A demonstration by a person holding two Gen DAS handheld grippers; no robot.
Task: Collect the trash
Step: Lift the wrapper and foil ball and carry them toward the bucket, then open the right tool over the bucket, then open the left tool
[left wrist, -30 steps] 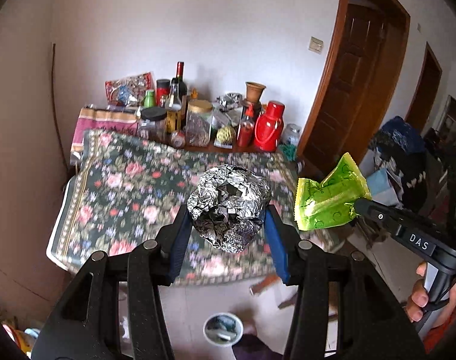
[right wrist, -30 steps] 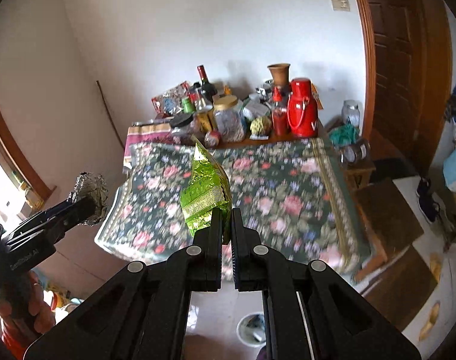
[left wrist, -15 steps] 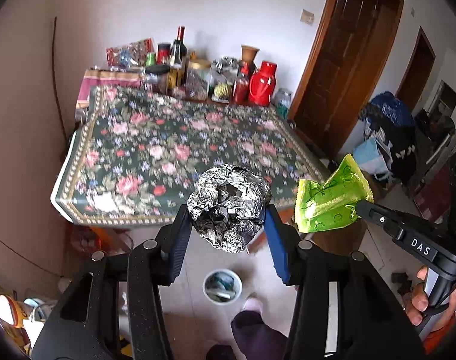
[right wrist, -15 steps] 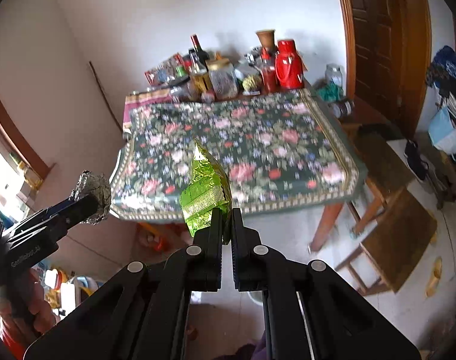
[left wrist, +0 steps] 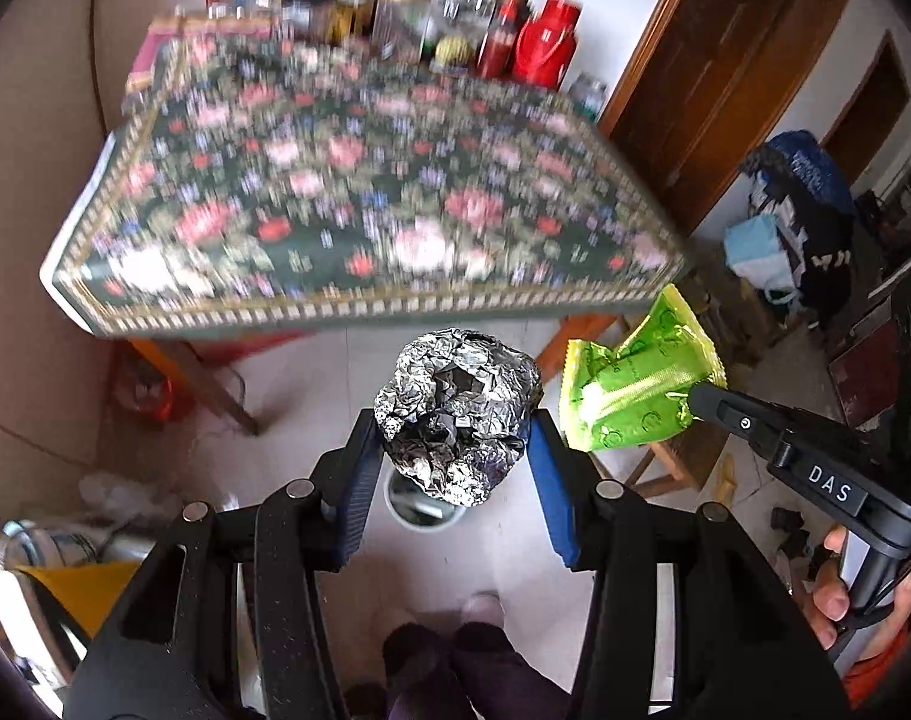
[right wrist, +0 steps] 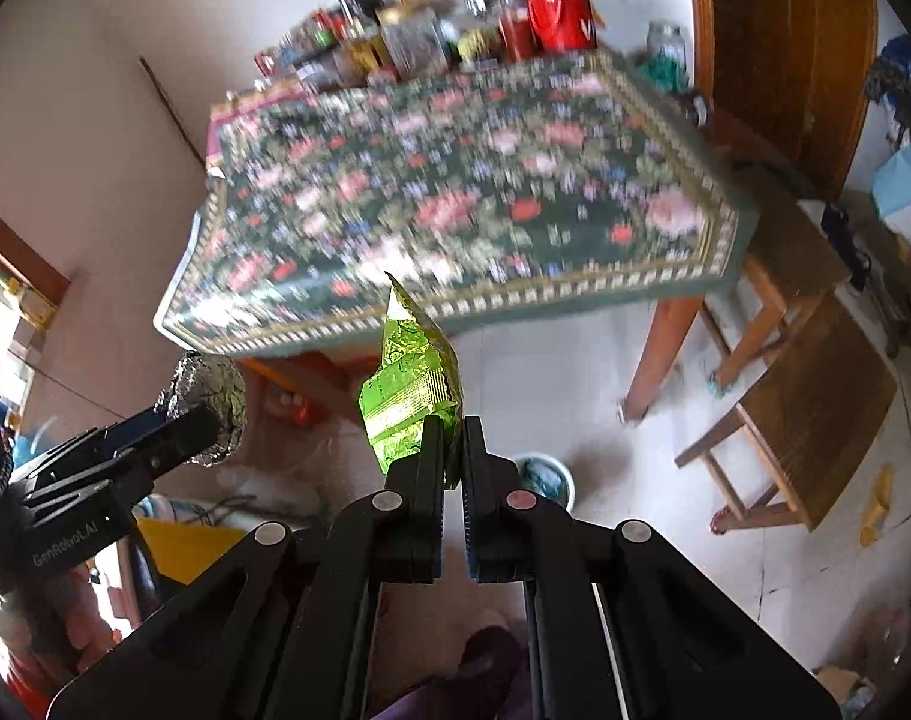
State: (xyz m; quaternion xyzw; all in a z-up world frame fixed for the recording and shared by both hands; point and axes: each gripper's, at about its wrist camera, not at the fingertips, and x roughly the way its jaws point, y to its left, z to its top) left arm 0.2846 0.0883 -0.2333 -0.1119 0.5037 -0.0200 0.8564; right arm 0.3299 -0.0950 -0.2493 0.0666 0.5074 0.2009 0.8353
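Observation:
My left gripper [left wrist: 452,426] is shut on a crumpled ball of aluminium foil [left wrist: 455,405], its blue pads pressing both sides. In the right wrist view the same foil ball [right wrist: 212,387] shows at the left. My right gripper [right wrist: 452,420] is shut on a green snack wrapper [right wrist: 410,393], which stands up from its tips; that wrapper [left wrist: 635,387] also shows at the right of the left wrist view. Both grippers hang over the floor in front of the table. A small round bin [right wrist: 542,480] stands on the floor below them, partly hidden behind the foil [left wrist: 419,507].
A table with a floral cloth [left wrist: 359,204] carries bottles, jars and a red flask [left wrist: 542,51] along its far edge. Wooden stools [right wrist: 797,414] stand to the right. A person's hand [left wrist: 839,594] and feet [left wrist: 455,654] show. Clutter lies at the lower left.
Both grippers have dropped and tipped downward, away from the tabletop toward the floor. The bin now sits closer below them. Both grips are unchanged.

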